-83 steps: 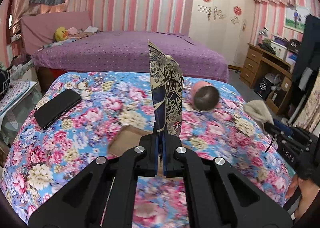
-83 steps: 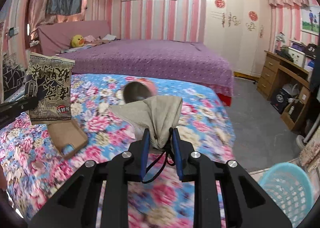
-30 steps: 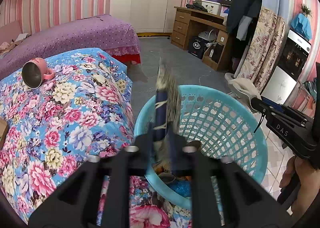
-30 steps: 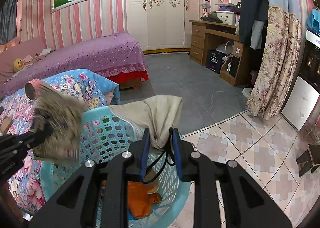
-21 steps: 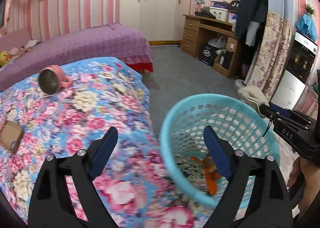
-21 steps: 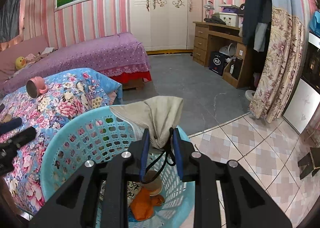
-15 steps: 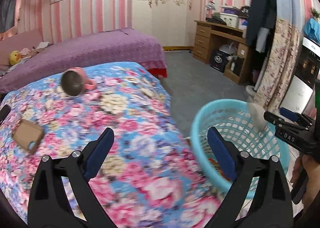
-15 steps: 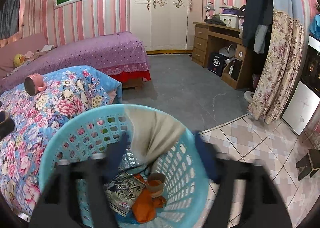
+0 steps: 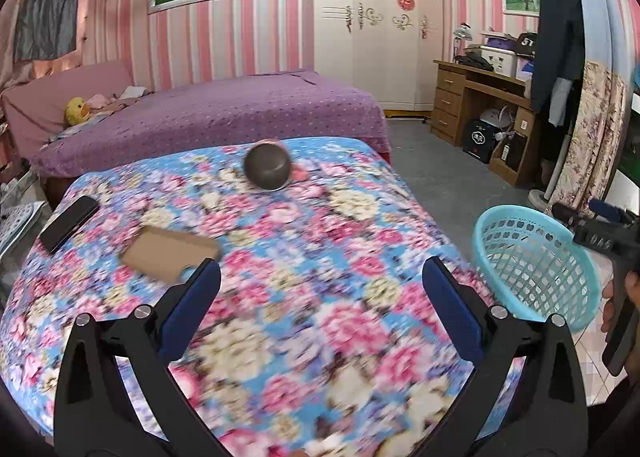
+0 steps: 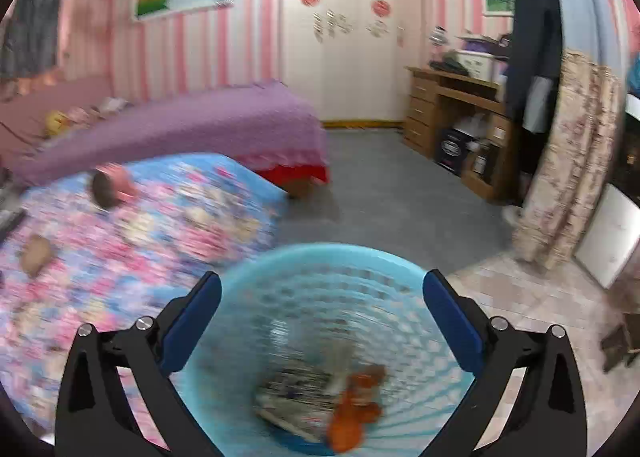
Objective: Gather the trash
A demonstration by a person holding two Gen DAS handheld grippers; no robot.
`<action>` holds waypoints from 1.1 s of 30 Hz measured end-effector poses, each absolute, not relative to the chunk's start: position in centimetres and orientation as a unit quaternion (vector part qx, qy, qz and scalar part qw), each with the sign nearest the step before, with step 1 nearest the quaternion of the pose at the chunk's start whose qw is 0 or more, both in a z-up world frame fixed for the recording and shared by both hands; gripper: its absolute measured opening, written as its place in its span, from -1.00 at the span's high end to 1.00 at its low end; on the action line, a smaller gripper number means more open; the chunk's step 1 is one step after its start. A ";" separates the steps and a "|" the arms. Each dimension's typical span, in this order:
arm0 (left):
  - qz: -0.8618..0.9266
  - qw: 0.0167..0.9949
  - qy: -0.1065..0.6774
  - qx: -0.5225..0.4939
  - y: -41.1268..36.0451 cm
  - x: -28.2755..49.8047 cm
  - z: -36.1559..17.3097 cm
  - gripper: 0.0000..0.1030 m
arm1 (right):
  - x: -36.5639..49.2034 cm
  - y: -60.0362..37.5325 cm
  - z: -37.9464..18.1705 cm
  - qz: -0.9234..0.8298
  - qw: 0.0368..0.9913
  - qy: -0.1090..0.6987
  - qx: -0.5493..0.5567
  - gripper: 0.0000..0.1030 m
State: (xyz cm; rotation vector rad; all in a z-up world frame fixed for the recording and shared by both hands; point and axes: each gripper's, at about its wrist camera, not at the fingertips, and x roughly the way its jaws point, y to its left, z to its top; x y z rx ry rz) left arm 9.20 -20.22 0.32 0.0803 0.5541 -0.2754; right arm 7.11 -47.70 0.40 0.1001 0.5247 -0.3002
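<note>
Left tool (image 9: 320,305) over the floral-covered counter (image 9: 304,257): jaws opening, nothing between them. Right tool (image 10: 320,317) above the blue basket (image 10: 256,269), which stands on the floor just beside the counter: jaws opening, nothing held. Trash (image 10: 320,405), blurred, lies in the basket bottom. On the counter: brown card (image 9: 170,257), phone (image 9: 68,223), overturned cup (image 9: 267,168).

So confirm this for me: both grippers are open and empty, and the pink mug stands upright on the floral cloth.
Not quite. The mug lies on its side on the floral cloth, as the left wrist view shows. The rest holds: the left gripper and right gripper are open and empty.
</note>
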 end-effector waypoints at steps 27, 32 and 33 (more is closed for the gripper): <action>-0.043 0.973 0.225 0.034 -7.8 3.6 -1.8 -0.90 | 3.4 -28.6 0.9 -0.060 0.979 0.197 -0.017 -0.91; -0.039 0.972 0.230 0.020 -7.0 4.6 -2.0 -0.90 | 4.0 -28.2 0.1 -0.061 0.977 0.202 -0.027 -0.91; -0.040 0.972 0.233 0.011 -6.6 4.9 -2.0 -0.90 | 4.1 -28.1 0.1 -0.060 0.977 0.203 -0.028 -0.91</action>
